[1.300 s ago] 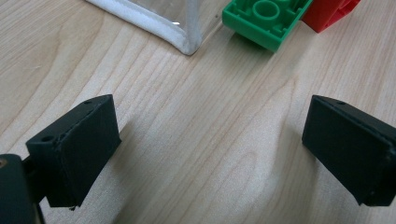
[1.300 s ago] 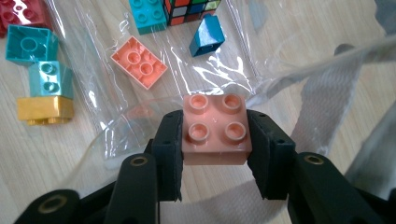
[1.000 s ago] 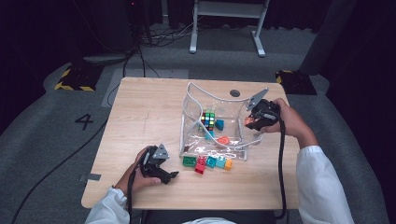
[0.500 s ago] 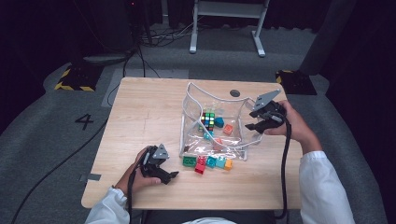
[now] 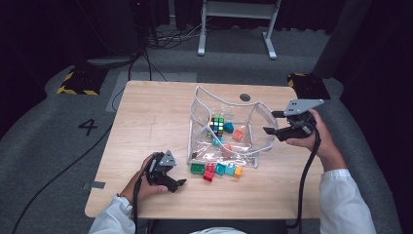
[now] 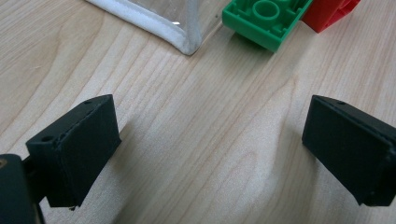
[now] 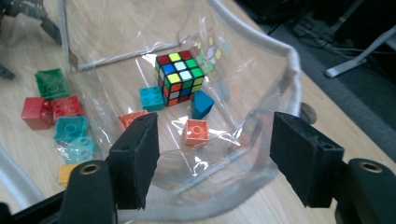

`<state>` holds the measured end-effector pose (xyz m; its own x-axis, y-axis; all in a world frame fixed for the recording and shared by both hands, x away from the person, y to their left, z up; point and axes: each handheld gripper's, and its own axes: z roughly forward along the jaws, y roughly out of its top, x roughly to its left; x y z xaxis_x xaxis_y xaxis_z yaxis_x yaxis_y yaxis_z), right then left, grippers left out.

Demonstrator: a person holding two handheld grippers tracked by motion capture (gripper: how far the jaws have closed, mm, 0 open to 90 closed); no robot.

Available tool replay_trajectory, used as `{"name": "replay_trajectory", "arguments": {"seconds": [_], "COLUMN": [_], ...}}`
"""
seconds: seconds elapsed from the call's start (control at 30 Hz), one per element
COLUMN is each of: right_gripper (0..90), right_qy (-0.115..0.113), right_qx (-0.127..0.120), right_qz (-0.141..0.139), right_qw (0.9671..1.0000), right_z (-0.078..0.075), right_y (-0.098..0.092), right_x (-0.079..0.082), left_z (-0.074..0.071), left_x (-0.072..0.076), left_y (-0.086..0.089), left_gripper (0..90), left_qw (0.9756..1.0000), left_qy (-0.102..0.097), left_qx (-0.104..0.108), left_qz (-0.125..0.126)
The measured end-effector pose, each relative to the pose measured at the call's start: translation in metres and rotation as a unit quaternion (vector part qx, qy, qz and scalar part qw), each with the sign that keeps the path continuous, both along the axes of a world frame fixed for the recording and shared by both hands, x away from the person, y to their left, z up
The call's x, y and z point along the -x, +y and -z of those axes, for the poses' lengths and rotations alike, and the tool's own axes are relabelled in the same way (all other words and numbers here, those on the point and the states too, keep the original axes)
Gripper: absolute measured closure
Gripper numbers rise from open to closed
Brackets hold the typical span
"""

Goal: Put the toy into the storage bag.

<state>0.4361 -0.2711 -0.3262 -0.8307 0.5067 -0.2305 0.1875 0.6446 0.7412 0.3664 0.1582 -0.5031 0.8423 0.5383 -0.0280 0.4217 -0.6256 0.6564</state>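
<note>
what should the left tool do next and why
Probably ease the left tool forward to the green plastic brick and close on it. Its jaws stand open over bare wooden table, with that brick just ahead beside the clear plastic bag. The right tool, jaws just opening, sits empty by the bag's far rim.

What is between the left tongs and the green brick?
Just bare wooden table. In the left gripper view, the open left tongs point toward the green plastic building brick, with only wood grain between; the clear plastic bag's white corner sits off to the side.
</note>
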Motion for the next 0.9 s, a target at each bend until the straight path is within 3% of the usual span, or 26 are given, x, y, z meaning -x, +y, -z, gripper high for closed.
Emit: {"name": "replay_trajectory", "arguments": {"seconds": [0.13, 0.23, 0.5, 0.67, 0.9], "right_gripper": [33.1, 33.1, 33.5, 33.5, 32.2], "right_qy": [-0.015, -0.014, -0.026, -0.025, -0.019], "right_qx": [-0.011, -0.030, -0.051, -0.056, -0.052], "right_qz": [0.013, 0.023, 0.041, 0.051, 0.062], "right_qw": [0.9997, 0.9992, 0.9975, 0.9968, 0.9965], "right_z": [-0.001, 0.002, 0.009, 0.015, 0.036], "right_y": [-0.012, -0.018, -0.038, -0.052, -0.063], "right_x": [0.009, 0.016, 0.032, 0.039, 0.046], "left_z": [0.000, 0.000, 0.000, 0.000, 0.000], "left_x": [0.000, 0.000, 0.000, 0.000, 0.000], "left_y": [0.000, 0.000, 0.000, 0.000, 0.000], "left_gripper": [4.1, 4.1, 4.1, 4.1, 4.1], "left_qw": [1.0000, 1.0000, 1.0000, 1.0000, 1.0000], "left_qy": [0.000, 0.000, 0.000, 0.000, 0.000], "left_qx": [0.000, 0.000, 0.000, 0.000, 0.002], "left_qz": [0.000, 0.000, 0.000, 0.000, -0.002]}}
